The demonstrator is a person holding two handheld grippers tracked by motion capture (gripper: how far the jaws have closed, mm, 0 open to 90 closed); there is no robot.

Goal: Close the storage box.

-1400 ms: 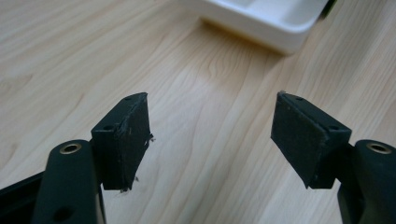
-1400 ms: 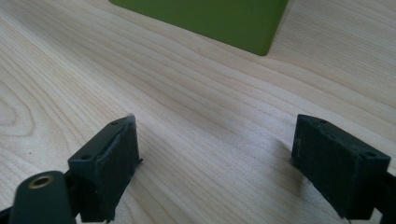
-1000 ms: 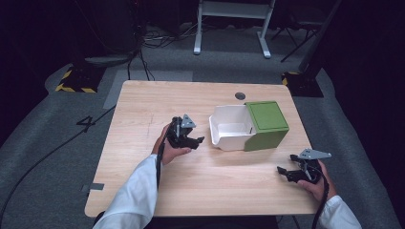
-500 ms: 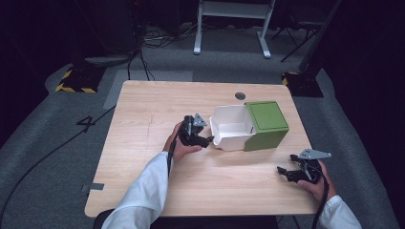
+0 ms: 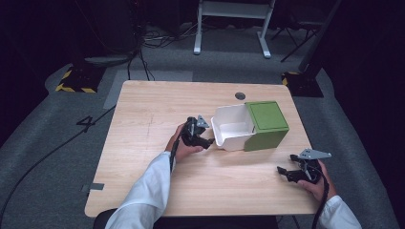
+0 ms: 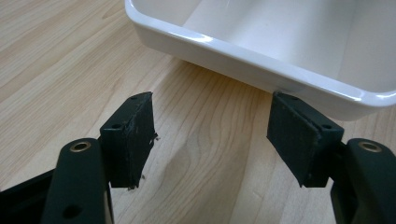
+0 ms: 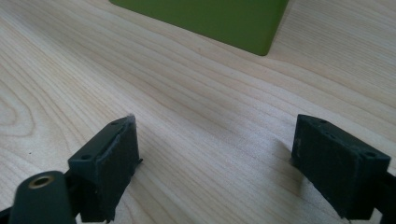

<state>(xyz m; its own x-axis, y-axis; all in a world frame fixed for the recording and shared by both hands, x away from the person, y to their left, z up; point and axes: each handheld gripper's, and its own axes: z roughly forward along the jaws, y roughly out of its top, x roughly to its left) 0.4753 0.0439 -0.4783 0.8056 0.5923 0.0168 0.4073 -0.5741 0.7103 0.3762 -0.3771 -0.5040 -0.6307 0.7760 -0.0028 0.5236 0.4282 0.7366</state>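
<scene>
A light wooden desk (image 5: 143, 143) is seen from above, with a white plastic drawer (image 5: 232, 127) pulled out of a green box (image 5: 267, 125) near its middle right. The drawer's open end faces the person's left side, and its inside appears bare.

The left hand-held gripper (image 5: 206, 141) is held just beside the drawer's front rim, with the left hand (image 5: 184, 145) and a white sleeve (image 5: 143, 195) behind it. In the left gripper view its jaws are spread wide apart with nothing between them but bare wood, and the drawer's white rim (image 6: 261, 70) is seen close ahead; the right-hand pad (image 6: 299, 135) sits just under that rim, though contact cannot be told.

The right hand-held gripper (image 5: 284, 171) is held low over the desk's near right corner, well apart from the box. Its jaws are likewise spread wide over bare wood, with the green box's lower corner (image 7: 219, 21) ahead of them.

A round cable hole (image 5: 239, 96) is set in the desk behind the box.
</scene>
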